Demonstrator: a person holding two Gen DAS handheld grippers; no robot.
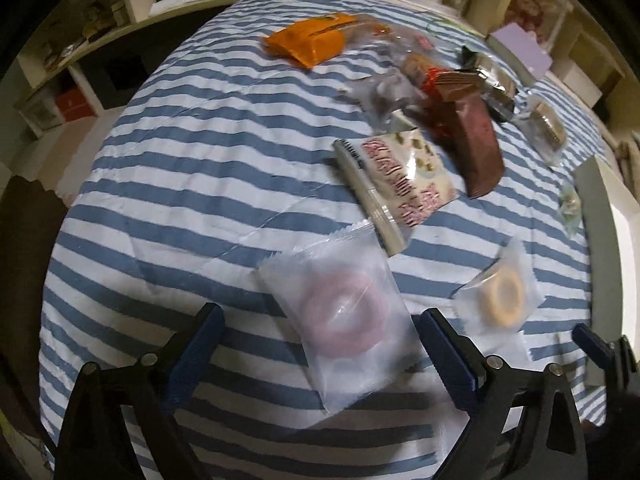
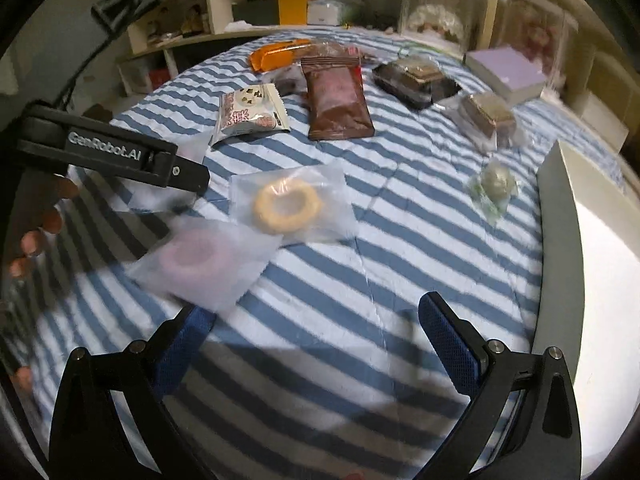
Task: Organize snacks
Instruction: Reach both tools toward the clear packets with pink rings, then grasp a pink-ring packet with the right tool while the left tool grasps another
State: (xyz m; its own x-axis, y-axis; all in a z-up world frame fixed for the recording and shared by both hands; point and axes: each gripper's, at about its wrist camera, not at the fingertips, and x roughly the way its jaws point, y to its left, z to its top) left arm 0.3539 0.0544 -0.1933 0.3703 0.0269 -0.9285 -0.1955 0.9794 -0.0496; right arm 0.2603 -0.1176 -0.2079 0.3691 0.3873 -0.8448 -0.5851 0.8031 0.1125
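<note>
A pink ring cake in a clear packet [image 1: 344,320] lies on the striped cloth between the blue fingers of my left gripper [image 1: 322,316], which is open, its pads clear of the packet. Just right of it lies a yellow ring cake packet [image 1: 502,292]. In the right wrist view the pink packet [image 2: 204,258] and the yellow one [image 2: 286,204] lie ahead to the left. My right gripper [image 2: 316,308] is open over bare cloth with nothing between its fingers. A white box [image 2: 580,240] stands to its right.
Further back lie a white cookie packet [image 2: 252,114], a brown packet [image 2: 338,96], an orange packet [image 2: 276,54], a black tray cake [image 2: 416,78], a wrapped cake [image 2: 486,116] and a small green sweet [image 2: 492,186]. A purple box [image 2: 508,68] and shelves stand behind.
</note>
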